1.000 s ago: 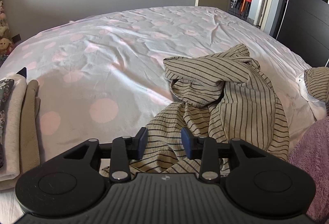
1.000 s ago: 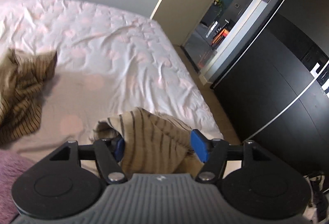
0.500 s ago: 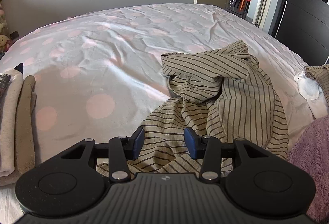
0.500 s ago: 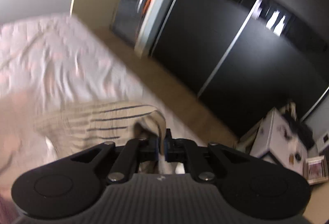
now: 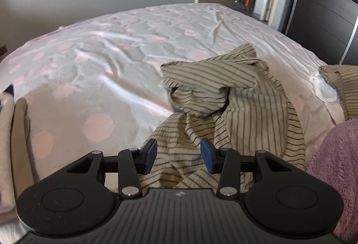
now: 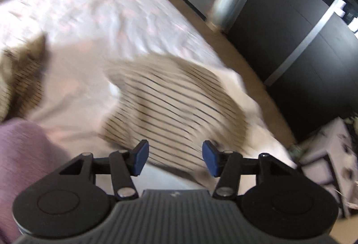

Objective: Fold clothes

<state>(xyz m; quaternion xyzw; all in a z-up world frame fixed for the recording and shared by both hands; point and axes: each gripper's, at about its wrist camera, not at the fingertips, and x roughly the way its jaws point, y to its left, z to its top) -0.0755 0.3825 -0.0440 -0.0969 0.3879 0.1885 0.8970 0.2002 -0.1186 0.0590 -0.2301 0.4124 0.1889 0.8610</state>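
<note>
A beige garment with dark stripes (image 5: 226, 109) lies crumpled on the bed, just in front of my left gripper (image 5: 178, 156). The left gripper is open and empty, with its blue pads over the garment's near edge. A second striped beige piece (image 6: 176, 109) lies near the bed's right edge, just beyond my right gripper (image 6: 175, 160). The right gripper is open and empty. The right wrist view is blurred by motion. The crumpled garment also shows at the left of the right wrist view (image 6: 20, 80).
The bed has a pale sheet with pink dots (image 5: 116, 60). Folded beige clothes (image 5: 13, 132) lie at the left. A purple fleece (image 5: 335, 168) lies at the right, also seen in the right wrist view (image 6: 22, 154). A black wardrobe (image 6: 290, 31) and an open door stand beyond the bed.
My right gripper was shut on the striped piece half a second ago; it has opened and let it go, and swung back toward the bed. My left gripper opened a little wider.
</note>
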